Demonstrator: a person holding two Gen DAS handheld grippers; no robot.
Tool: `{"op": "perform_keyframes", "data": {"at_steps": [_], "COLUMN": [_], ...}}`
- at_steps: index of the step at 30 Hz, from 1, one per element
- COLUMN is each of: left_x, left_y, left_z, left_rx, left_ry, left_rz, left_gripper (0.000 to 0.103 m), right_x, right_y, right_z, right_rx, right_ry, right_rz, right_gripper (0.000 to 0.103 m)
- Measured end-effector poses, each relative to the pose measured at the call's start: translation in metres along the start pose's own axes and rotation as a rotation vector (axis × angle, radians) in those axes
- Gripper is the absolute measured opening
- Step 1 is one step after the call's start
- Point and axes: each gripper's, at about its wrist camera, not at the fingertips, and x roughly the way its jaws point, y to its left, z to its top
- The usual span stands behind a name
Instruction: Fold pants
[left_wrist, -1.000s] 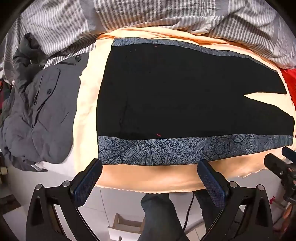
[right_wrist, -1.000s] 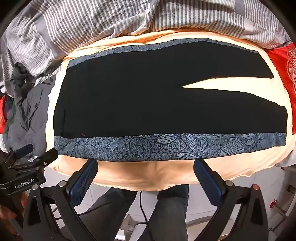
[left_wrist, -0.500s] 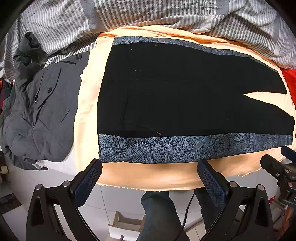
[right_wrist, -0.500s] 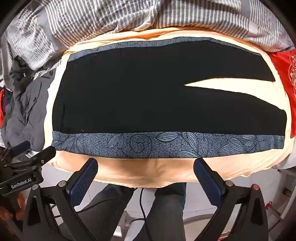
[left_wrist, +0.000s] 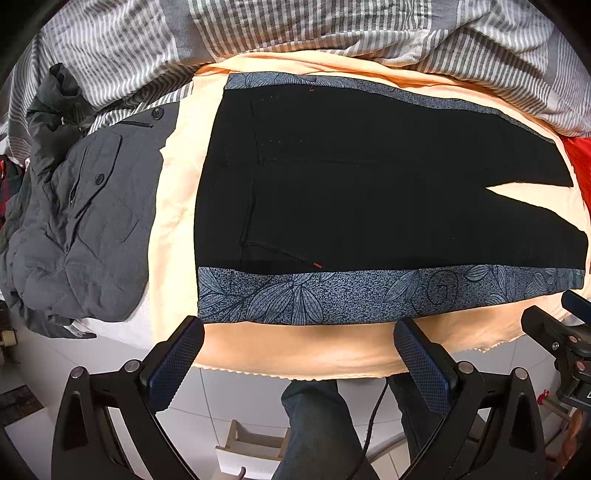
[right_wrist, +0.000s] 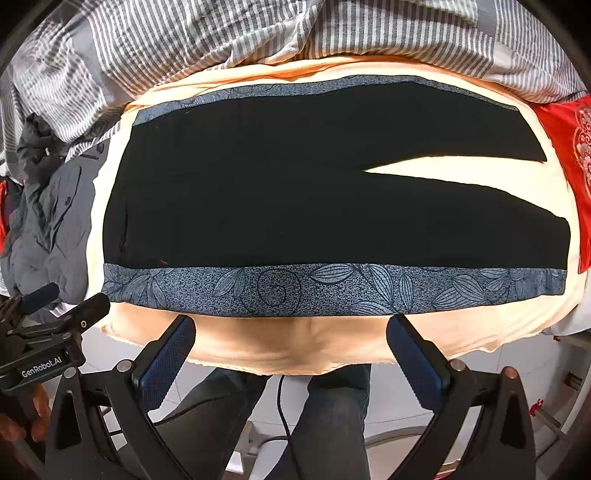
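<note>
Below the near edge of the bed (left_wrist: 295, 354), the left claw (left_wrist: 295, 354) and right claw (right_wrist: 291, 350) hang wide open, holding nothing. Just beyond them, the black pants (left_wrist: 369, 192) lie flat on a peach sheet (right_wrist: 461, 328), legs toward the right. A grey jacket (left_wrist: 81, 229) lies left of the pants; a striped quilt (right_wrist: 258, 33) is bunched behind.

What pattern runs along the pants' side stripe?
Blue-grey speckled leaf print on the side stripe of the black pants; clearest in right wrist view.
</note>
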Motion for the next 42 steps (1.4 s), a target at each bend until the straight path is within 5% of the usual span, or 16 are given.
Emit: {"op": "perform_keyframes", "data": {"at_steps": [42], "left_x": [0.0045], "left_y": [0.0062], "left_z": [0.0003], "left_rx": [-0.027], "left_ry": [0.024], "left_rz": [-0.024], "left_gripper": [0.103], "right_x": [-0.0015], "right_y": [0.0007], "right_z": [0.0025], "right_rx": [0.004], "right_ry": [-0.003], "right_rz": [-0.017], "right_gripper": [0.103]}}
